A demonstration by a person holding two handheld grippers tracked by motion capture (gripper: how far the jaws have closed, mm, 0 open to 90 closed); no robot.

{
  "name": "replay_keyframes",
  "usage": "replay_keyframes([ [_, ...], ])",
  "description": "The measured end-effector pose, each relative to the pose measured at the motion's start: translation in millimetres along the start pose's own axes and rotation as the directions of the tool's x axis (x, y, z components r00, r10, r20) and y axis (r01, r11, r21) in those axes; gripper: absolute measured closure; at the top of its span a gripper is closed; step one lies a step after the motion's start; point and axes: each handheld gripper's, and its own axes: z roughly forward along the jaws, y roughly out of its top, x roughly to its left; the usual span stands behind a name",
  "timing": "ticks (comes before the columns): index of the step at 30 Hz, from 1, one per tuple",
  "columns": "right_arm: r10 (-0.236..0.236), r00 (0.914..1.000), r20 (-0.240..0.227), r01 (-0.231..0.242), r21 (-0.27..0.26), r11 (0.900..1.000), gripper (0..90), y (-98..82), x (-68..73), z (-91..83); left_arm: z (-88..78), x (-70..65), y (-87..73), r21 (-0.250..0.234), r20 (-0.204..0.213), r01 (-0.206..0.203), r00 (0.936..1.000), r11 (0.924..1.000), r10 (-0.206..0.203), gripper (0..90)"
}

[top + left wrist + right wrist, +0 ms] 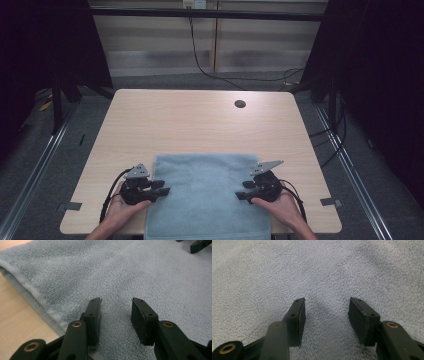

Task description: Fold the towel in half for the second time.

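A light blue towel lies flat on the near half of the wooden table, its near end hanging over the front edge. My left gripper rests over the towel's left edge, pointing inward. In the left gripper view the left gripper stands open just above the towel, nothing pinched between its jaws. My right gripper sits over the towel's right edge, pointing inward too. In the right gripper view the right gripper is open, and the towel lies flat below it.
A dark round hole is set in the table near its far right. Black cables run across the floor behind the table. Bare tabletop shows left of the towel's hem in the left gripper view.
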Motion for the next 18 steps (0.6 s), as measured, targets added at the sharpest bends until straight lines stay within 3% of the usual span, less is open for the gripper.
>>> replay_keyframes([
  [3,0.010,1.0000,0.000,-0.010,-0.040,0.999,47.8,-7.7,6.7,-0.5,-3.7,-7.0,-1.6,0.028,-0.005,-0.013,0.9999,0.9995,0.013,58.2],
  [6,0.032,0.9994,-0.012,-0.032,-0.035,0.999,48.1,-12.8,12.3,-4.2,-6.5,-11.8,-3.9,0.040,0.026,-0.023,0.9994,0.9989,0.022,56.0],
  [10,0.027,0.9996,-0.007,-0.027,-0.042,0.999,47.3,-10.2,12.1,-7.9,-9.5,-9.6,-0.4,0.031,0.027,-0.017,0.9995,0.9994,0.016,55.0],
  [11,0.045,0.9990,-0.006,-0.046,-0.095,0.994,47.4,-5.4,4.0,-15.2,-12.0,-7.1,5.0,0.007,0.015,-0.015,0.9998,0.9999,0.015,54.0],
  [14,0.056,0.9983,0.014,-0.054,-0.130,0.990,48.4,-0.7,-3.4,-22.2,-14.0,-3.0,12.7,-0.016,0.008,-0.022,0.9997,0.9996,0.022,53.6],
  [15,0.061,0.9980,0.016,-0.058,-0.155,0.986,49.1,2.0,-8.7,-26.0,-14.1,-0.5,17.3,-0.022,-0.004,-0.027,0.9996,0.9994,0.027,53.6],
  [16,0.069,0.9965,0.047,-0.059,-0.188,0.980,50.9,9.0,-21.9,-31.4,-13.6,3.9,23.3,-0.037,-0.006,-0.017,0.9998,0.9992,0.017,53.6],
  [18,0.067,0.9958,0.062,-0.053,-0.202,0.978,52.3,13.8,-31.2,-32.2,-10.8,14.4,35.9,-0.059,-0.039,-0.014,0.9992,0.9981,0.012,53.6],
])
